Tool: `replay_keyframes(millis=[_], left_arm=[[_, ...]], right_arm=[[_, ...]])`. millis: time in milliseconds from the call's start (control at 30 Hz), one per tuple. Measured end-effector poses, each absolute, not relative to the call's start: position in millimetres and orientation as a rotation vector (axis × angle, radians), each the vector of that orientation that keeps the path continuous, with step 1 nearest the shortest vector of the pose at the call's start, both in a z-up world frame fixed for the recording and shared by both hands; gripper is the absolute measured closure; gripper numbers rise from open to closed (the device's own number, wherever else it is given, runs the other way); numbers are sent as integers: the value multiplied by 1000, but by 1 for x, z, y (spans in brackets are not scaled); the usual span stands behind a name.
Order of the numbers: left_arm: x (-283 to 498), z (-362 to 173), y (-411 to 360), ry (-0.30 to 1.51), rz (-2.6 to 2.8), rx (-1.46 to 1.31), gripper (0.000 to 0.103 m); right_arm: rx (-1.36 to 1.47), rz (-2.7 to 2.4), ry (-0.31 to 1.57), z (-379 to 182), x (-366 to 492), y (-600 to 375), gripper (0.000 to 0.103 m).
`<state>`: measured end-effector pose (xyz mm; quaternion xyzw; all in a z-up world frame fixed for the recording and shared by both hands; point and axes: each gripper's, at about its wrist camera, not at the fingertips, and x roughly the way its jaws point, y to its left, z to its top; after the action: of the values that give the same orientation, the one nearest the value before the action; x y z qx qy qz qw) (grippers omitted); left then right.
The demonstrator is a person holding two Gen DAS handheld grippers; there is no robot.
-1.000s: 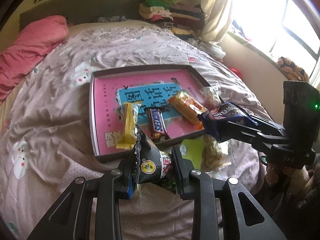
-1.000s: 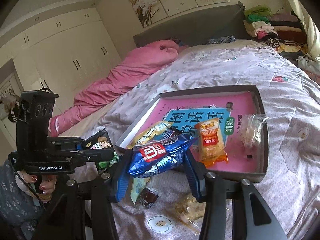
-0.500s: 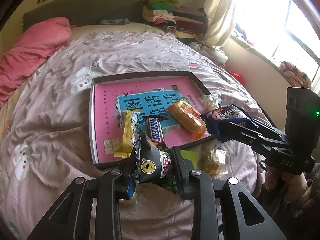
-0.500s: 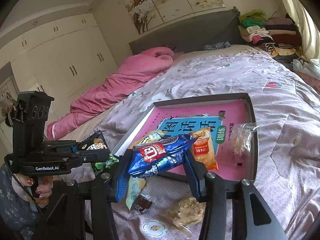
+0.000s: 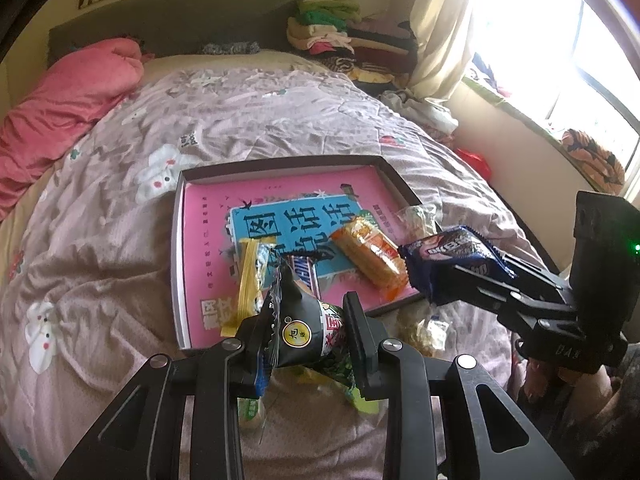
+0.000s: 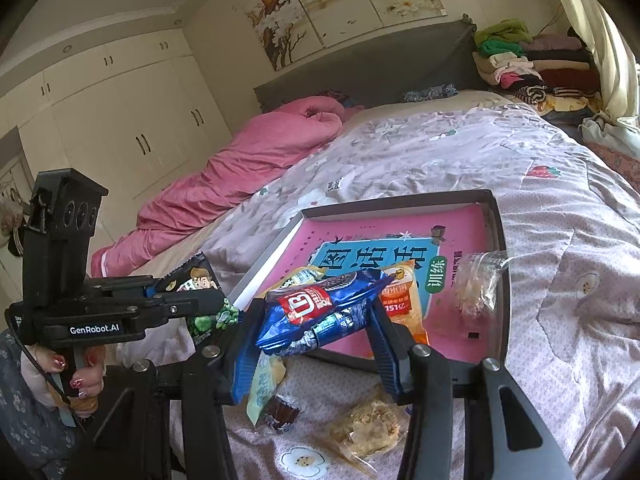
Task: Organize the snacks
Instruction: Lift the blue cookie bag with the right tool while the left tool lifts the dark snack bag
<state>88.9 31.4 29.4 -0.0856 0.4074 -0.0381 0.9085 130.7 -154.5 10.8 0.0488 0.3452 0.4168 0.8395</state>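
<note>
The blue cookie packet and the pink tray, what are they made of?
The blue cookie packet, clamped in the right gripper, looks like shiny plastic film: it crinkles and glints, with crimped ends. The shallow pink tray with dark rim looks like printed cardboard, probably a box lid: flat, matte, thin straight walls.

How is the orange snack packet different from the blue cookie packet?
The orange packet lies flat inside the tray; the blue packet is held up in the air, clamped by the right gripper. The orange one looks flat and long, the blue one puffy and crinkled. Both are sealed snacks.
</note>
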Motion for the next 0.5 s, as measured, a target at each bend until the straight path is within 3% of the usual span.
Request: replay_keyframes(millis=[500], left_arm=[[105, 36, 19, 812, -85, -153, 71]], right_arm=[[136, 837, 710, 17, 141, -170, 53]])
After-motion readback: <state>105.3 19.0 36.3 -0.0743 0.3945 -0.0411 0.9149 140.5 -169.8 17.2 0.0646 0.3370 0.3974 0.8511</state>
